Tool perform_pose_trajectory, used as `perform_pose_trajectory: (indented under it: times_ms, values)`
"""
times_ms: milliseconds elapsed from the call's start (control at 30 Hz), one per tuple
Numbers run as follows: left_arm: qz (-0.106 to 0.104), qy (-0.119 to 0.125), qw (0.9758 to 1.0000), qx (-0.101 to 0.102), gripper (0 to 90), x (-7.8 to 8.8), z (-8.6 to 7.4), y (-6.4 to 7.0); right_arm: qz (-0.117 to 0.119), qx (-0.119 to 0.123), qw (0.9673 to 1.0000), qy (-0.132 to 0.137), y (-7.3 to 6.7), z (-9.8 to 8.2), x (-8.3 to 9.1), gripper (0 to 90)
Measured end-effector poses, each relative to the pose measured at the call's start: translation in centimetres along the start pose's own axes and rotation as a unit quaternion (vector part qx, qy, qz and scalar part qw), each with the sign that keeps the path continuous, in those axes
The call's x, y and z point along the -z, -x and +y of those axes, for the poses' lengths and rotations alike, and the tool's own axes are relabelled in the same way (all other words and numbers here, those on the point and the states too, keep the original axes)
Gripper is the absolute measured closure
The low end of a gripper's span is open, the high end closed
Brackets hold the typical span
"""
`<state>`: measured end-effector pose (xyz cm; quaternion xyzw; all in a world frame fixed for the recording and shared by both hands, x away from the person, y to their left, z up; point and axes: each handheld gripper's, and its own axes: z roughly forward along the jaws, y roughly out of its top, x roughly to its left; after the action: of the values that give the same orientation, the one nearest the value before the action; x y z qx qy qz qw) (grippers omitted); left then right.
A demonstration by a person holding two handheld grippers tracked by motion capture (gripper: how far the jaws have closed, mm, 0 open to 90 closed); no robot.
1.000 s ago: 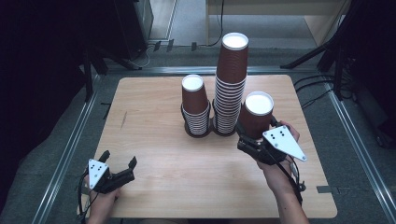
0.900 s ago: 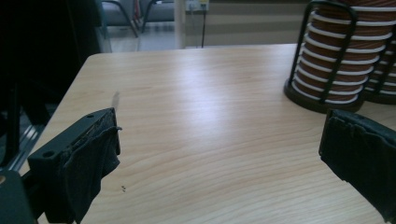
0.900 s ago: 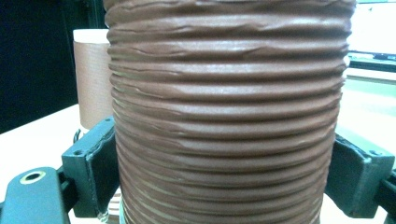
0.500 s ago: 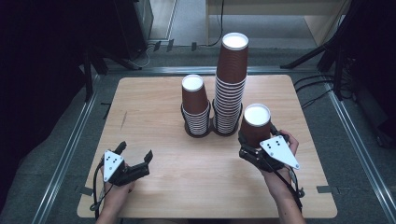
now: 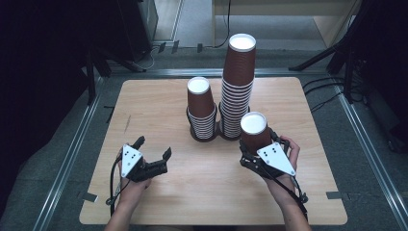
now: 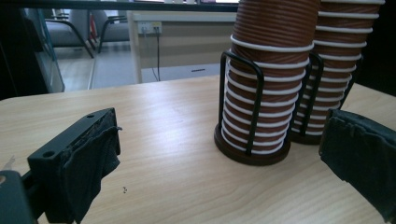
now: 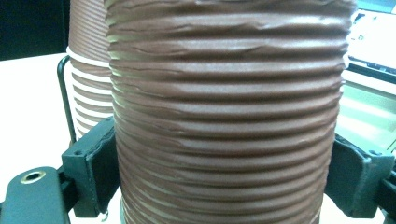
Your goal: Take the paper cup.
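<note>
One unmarked brown cup (image 5: 255,135) fills right hand-held gripper (image 5: 260,156).

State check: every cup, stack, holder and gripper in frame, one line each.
Single brown ribbed paper cup: upside down, clamped in right gripper.
Right gripper: shut on the cup.
Left gripper: open, empty, by the table.
Short stack of brown paper cups: upside down, seated in holder.
Tall stack of brown paper cups: upside down, upright in holder.
Black wire cup holder: standing on table.
Light wooden table: bearing both stacks.
</note>
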<state>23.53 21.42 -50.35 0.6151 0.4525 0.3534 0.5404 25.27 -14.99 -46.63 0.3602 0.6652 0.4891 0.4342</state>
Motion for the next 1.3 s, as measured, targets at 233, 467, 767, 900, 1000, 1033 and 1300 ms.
perform_pose_trajectory:
  times_ms: [233, 467, 767, 900, 1000, 1033, 1300]
  values:
    - [-0.033, -0.001, 0.9994, -0.012, 0.0, -0.2, 0.2, 1.4, 0.001, 0.026, 0.9996, -0.009, -1.3, -0.5, -0.5, 11.9]
    - [-0.077, -0.027, 0.9966, -0.010, 0.0, 0.0, 0.9, 3.0, 0.004, 0.065, 0.9978, -0.015, -2.7, -1.0, -0.6, 11.9]
    - [-0.106, -0.040, 0.9934, -0.017, 0.0, 0.2, 0.9, 3.6, -0.001, 0.140, 0.9899, -0.022, -3.9, -2.0, -1.0, 11.8]
    - [-0.118, -0.036, 0.9923, -0.009, 0.0, 0.5, 1.1, 3.6, 0.003, 0.192, 0.9813, -0.015, -5.1, -2.4, -1.3, 11.8]
    - [-0.129, -0.035, 0.9910, -0.007, 0.0, 0.6, 1.2, 3.7, 0.005, 0.212, 0.9771, -0.013, -5.7, -2.6, -1.3, 11.8]
    - [-0.135, -0.035, 0.9902, -0.005, 0.0, 0.6, 1.2, 3.8, 0.005, 0.217, 0.9760, -0.013, -5.9, -2.6, -1.3, 11.8]
    - [-0.172, -0.040, 0.9843, -0.003, 0.0, 0.7, 1.5, 4.8, 0.013, 0.279, 0.9602, -0.002, -7.4, -3.1, -1.4, 11.8]
